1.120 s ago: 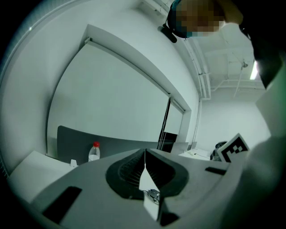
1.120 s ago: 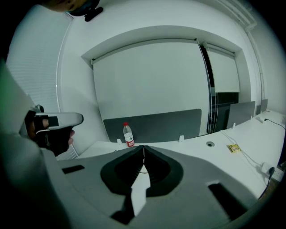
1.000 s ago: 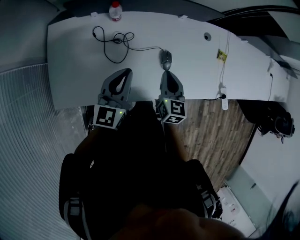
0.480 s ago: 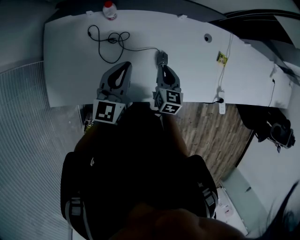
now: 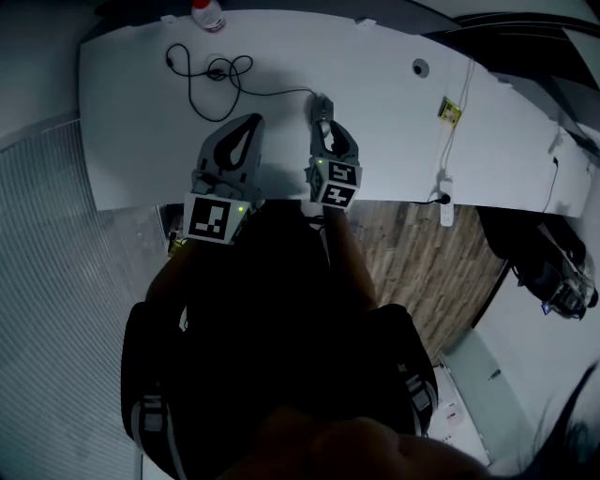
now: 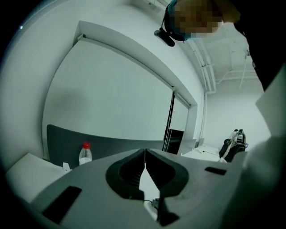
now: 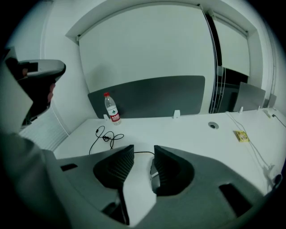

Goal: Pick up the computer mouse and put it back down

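The grey computer mouse [image 5: 320, 103] lies on the white table [image 5: 403, 141], its black cable running left to a loose coil [image 5: 214, 73]. My right gripper [image 5: 322, 114] points down right over it and covers most of it. In the right gripper view the jaws stand apart and are opening; the mouse [image 7: 153, 172] shows in the gap, tucked against the right-hand finger [image 7: 172, 167], with no pad pressing on it. My left gripper [image 5: 251, 124] hovers over bare table to the left of the mouse, and the left gripper view shows its jaws closed tip to tip [image 6: 145, 154] with nothing between them.
A water bottle with a red cap [image 5: 207, 13] [image 7: 112, 108] stands at the table's far left edge, before a grey divider panel [image 7: 152, 95]. A cable hole [image 5: 419, 67] and a yellow tag [image 5: 450, 111] lie to the right. A power strip [image 5: 446, 210] hangs off the near edge.
My right gripper has dropped and moved forward onto the mouse, and its jaws have parted. The left gripper has drifted a little forward over the table.
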